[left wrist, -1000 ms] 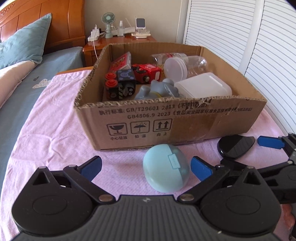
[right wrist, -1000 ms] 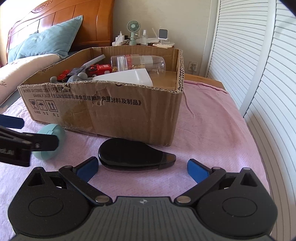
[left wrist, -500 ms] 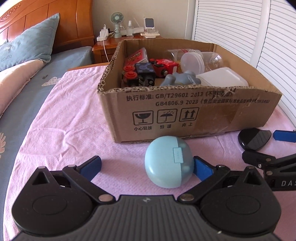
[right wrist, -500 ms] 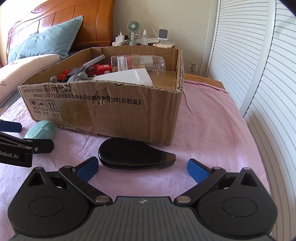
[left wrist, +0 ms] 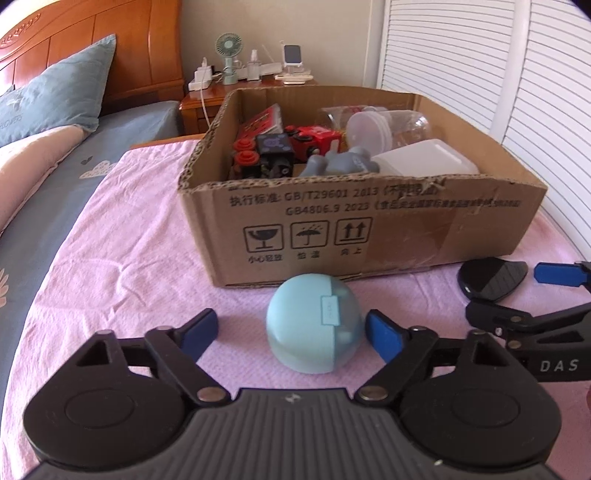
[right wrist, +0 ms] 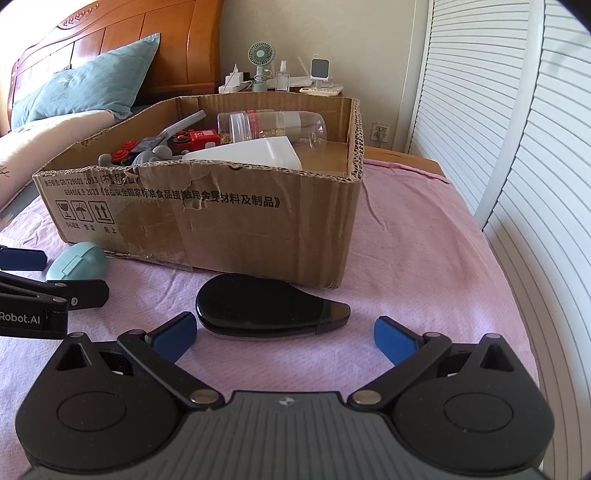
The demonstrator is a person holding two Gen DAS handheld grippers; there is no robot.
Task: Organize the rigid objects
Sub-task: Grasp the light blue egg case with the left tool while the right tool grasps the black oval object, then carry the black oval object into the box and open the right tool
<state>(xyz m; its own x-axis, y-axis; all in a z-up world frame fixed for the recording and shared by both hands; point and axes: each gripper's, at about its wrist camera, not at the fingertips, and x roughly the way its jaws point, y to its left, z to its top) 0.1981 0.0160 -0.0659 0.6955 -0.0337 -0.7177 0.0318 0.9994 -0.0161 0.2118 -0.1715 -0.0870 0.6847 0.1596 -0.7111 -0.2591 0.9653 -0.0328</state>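
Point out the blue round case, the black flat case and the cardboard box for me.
blue round case (left wrist: 306, 325), left wrist view, its front dome.
black flat case (right wrist: 258, 308), right wrist view, its glossy top.
cardboard box (right wrist: 221, 229), right wrist view, its near wall.

We see a pink cloth (left wrist: 122, 236) covering the work surface. Beyond its far edge, a wooden nightstand (left wrist: 195, 110) stands against the wall. It carries a small green fan (right wrist: 261, 61), a white power strip (left wrist: 201, 79) and a phone on a stand (left wrist: 291, 59). A blue pillow (right wrist: 88, 92) leans against the wooden headboard (right wrist: 110, 33). White louvred doors (right wrist: 517, 129) line the right side. A wall socket (right wrist: 381, 132) sits low beside them.
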